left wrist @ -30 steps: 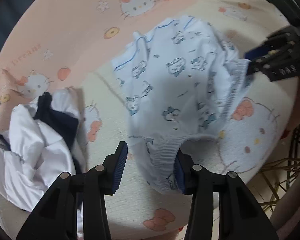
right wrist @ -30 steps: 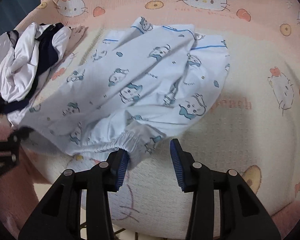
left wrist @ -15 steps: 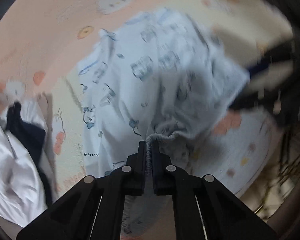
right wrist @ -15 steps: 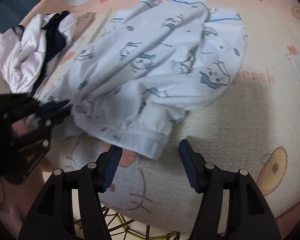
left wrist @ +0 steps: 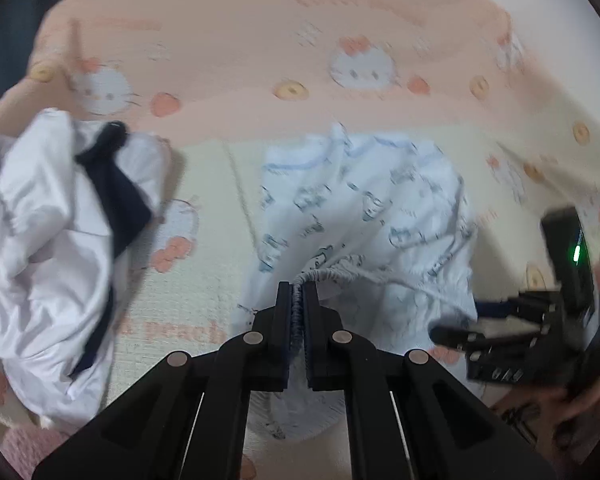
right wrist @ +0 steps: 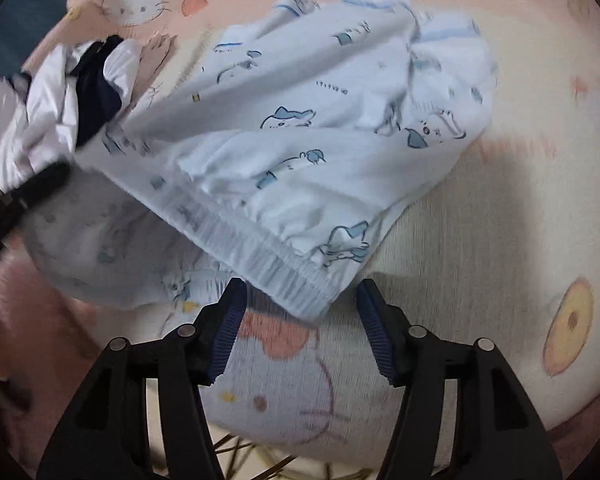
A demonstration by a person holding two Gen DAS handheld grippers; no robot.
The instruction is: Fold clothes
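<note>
Light blue shorts with a cartoon print (left wrist: pixel 364 216) lie on a pink and cream cat-print blanket (left wrist: pixel 260 40). My left gripper (left wrist: pixel 297 304) is shut on the shorts' elastic waistband and holds it lifted off the blanket. In the right wrist view the shorts (right wrist: pixel 320 120) hang stretched from the left, and their other waistband corner (right wrist: pixel 300 284) sits between the spread fingers of my right gripper (right wrist: pixel 300 304), which is open. The right gripper also shows in the left wrist view (left wrist: pixel 480 316) at the right edge of the shorts.
A crumpled white garment with a navy collar (left wrist: pixel 60 240) lies to the left of the shorts, also seen in the right wrist view (right wrist: pixel 52 112). The blanket's edge is close below the right gripper, with a wire frame (right wrist: pixel 236 452) under it.
My left gripper closed on the waistband and lifted it, pulling the shorts taut. My right gripper stayed open and moved up to the other waistband corner.
</note>
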